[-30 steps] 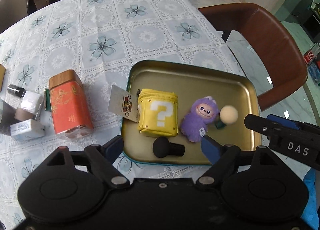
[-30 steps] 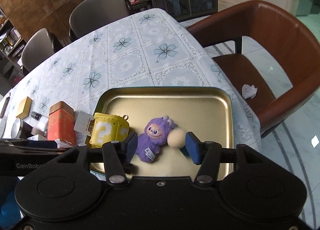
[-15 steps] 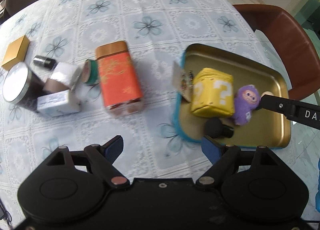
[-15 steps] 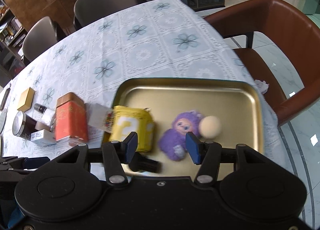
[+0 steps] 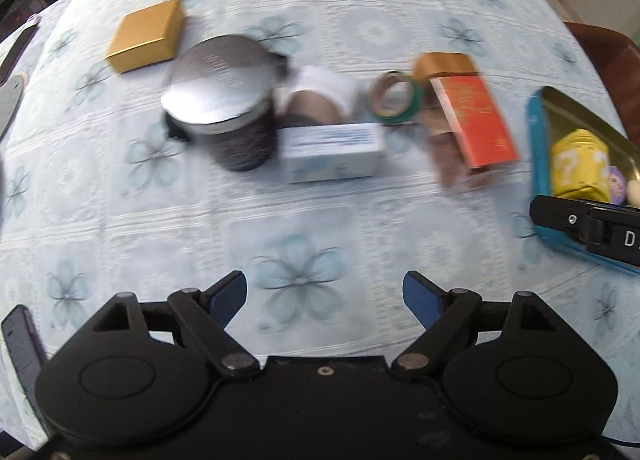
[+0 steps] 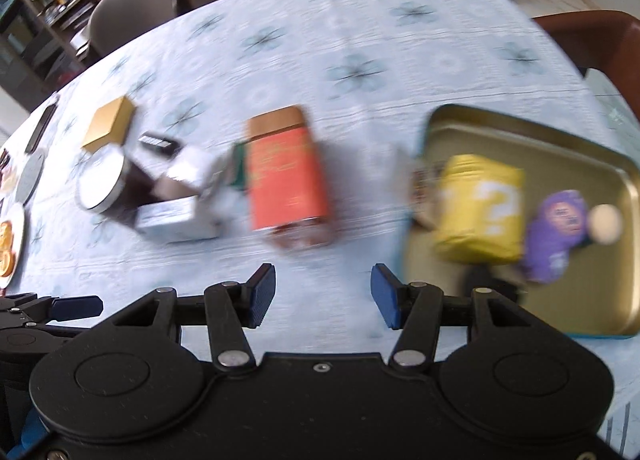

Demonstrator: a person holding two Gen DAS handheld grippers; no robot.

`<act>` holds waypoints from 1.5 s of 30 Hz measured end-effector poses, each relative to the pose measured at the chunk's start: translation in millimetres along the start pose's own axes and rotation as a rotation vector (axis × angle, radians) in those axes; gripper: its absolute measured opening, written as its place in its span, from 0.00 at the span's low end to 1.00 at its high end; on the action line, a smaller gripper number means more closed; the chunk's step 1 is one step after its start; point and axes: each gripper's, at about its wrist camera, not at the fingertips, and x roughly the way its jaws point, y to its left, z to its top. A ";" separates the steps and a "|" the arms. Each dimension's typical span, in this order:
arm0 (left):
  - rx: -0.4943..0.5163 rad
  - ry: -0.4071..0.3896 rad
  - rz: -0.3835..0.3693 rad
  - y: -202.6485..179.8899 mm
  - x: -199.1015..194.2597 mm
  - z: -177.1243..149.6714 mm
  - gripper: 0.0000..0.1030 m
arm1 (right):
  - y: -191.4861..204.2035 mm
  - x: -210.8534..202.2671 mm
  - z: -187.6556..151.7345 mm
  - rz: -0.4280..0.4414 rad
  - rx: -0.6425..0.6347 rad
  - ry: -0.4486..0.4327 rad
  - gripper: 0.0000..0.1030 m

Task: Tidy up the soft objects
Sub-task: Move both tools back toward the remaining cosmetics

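Both frames were motion-blurred. Going left to right on the floral tablecloth (image 6: pixel 360 40): a gold box (image 6: pixel 109 127), a dark tin with a silver lid (image 5: pixel 222 100), a white carton (image 5: pixel 332 152), a tape roll (image 5: pixel 394 98) and an orange canister (image 6: pixel 286 176) lying on its side, all hard-looking clutter, probably not the task's things. At the far right sat the gold tray (image 6: pixel 520 128), and in it the soft things: a yellow cube plush (image 6: pixel 480 208) with question marks, then a purple plush (image 6: pixel 556 232) just beside it on the right, then a pale ball (image 6: pixel 606 222) touching or nearly touching the purple one; blur hid which. A dark item (image 6: pixel 486 280) lay in the tray below the cube, too smeared to name. Judged handling: the plushes look light, squashy and not fragile or slippery, so a pinch across the body's middle should hold; the cube would want flat opposite sides, the purple one its torso, not a limb. The ball looks round and may roll, so grip it across its widest part. Left gripper (image 5: pixel 325 298) hung over bare cloth in front of the clutter, pointing steeply down, jaws wide apart, nothing between them. Right gripper (image 6: pixel 323 296) hung over bare cloth between canister and tray, also tilted steeply down, jaws moderately apart and empty. Neither touched any soft thing; the tray lay off to the right of both.
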 end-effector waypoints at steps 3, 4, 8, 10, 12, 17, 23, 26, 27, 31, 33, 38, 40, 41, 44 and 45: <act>-0.027 0.003 0.026 34.4 1.8 -4.0 0.82 | 27.2 9.1 -1.3 0.021 -0.014 0.016 0.52; -0.040 0.004 0.034 45.0 2.6 -4.6 0.82 | 35.2 10.9 -2.0 0.027 -0.021 0.020 0.52; -0.092 0.006 0.050 84.2 5.8 -3.7 0.82 | 64.0 15.8 -0.6 0.034 -0.057 0.037 0.52; -0.120 0.001 0.063 101.8 7.3 0.3 0.82 | 72.1 16.8 4.7 0.037 -0.069 0.039 0.52; -0.145 -0.011 0.075 115.4 8.4 5.7 0.82 | 77.9 18.7 13.4 0.034 -0.070 0.035 0.52; -0.173 -0.042 0.106 138.7 6.9 16.4 0.82 | 83.4 37.9 45.9 0.026 -0.027 0.027 0.52; -0.191 -0.062 0.130 156.2 8.1 24.5 0.83 | 81.4 81.6 78.1 0.046 0.073 0.109 0.52; -0.215 -0.048 0.113 162.7 11.7 22.5 0.84 | 80.5 103.8 84.0 0.038 0.111 0.163 0.52; -0.220 -0.044 0.109 165.2 12.7 21.5 0.84 | 81.0 110.2 85.2 0.020 0.118 0.178 0.52; -0.233 -0.033 0.108 171.9 18.6 21.0 0.84 | 85.0 117.7 93.6 -0.033 0.111 0.154 0.52; -0.243 -0.027 0.102 176.0 21.8 22.7 0.84 | 89.3 119.6 100.4 -0.059 0.090 0.143 0.52; -0.259 -0.012 0.098 183.5 28.6 25.1 0.84 | 95.7 135.4 123.3 -0.050 0.069 0.146 0.52; -0.271 -0.007 0.094 186.7 29.8 25.4 0.84 | 96.7 141.7 130.7 -0.030 0.080 0.142 0.52; -0.278 -0.005 0.093 188.1 30.5 25.4 0.84 | 98.2 144.3 134.9 -0.022 0.077 0.143 0.52; -0.289 -0.004 0.098 191.2 31.3 25.0 0.84 | 103.4 139.4 143.0 -0.022 0.061 0.145 0.52; -0.293 -0.006 0.099 192.4 31.2 24.9 0.84 | 103.5 133.6 144.1 -0.017 0.062 0.143 0.52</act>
